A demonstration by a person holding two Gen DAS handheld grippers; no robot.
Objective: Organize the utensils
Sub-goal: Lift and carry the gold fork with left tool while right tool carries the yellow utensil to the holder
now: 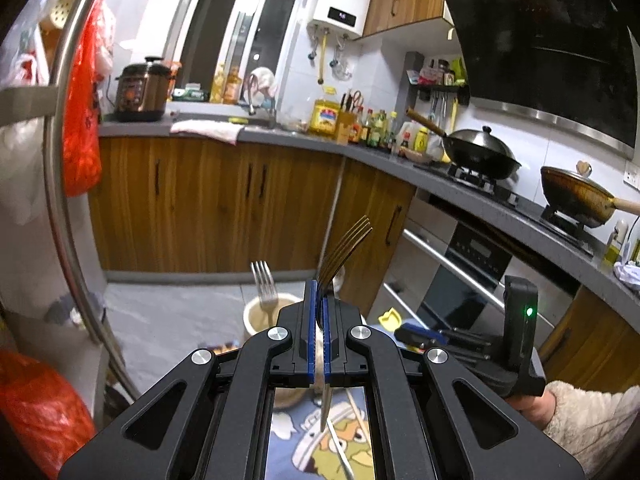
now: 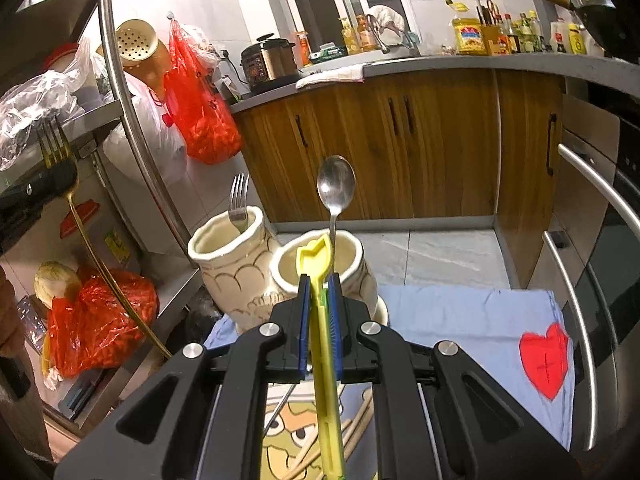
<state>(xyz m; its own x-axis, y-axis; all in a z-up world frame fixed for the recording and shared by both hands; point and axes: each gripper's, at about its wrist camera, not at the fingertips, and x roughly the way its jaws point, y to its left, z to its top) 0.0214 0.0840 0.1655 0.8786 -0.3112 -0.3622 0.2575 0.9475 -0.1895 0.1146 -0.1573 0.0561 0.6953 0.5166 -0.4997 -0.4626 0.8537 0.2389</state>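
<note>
Beyond our right gripper [image 2: 319,300], two cream jars [image 2: 232,264] stand touching on the blue cloth [image 2: 460,312], one with a steel fork [image 2: 239,200], the nearer with a spoon [image 2: 336,188]. We clamp a yellow utensil [image 2: 320,272] there, long axis pointing straight at the nearer jar. Our left gripper [image 1: 319,308] pinches a gold fork [image 1: 344,252], tines up, farther from the jars.

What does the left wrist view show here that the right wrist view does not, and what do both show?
Only the left wrist view shows the stove with two woks and the left tool shut on the gold fork. Only the right wrist view shows the spoon standing in the second cup, the right tool shut on a yellow utensil, and the red heart. Both show the silver fork in a cup.
</note>
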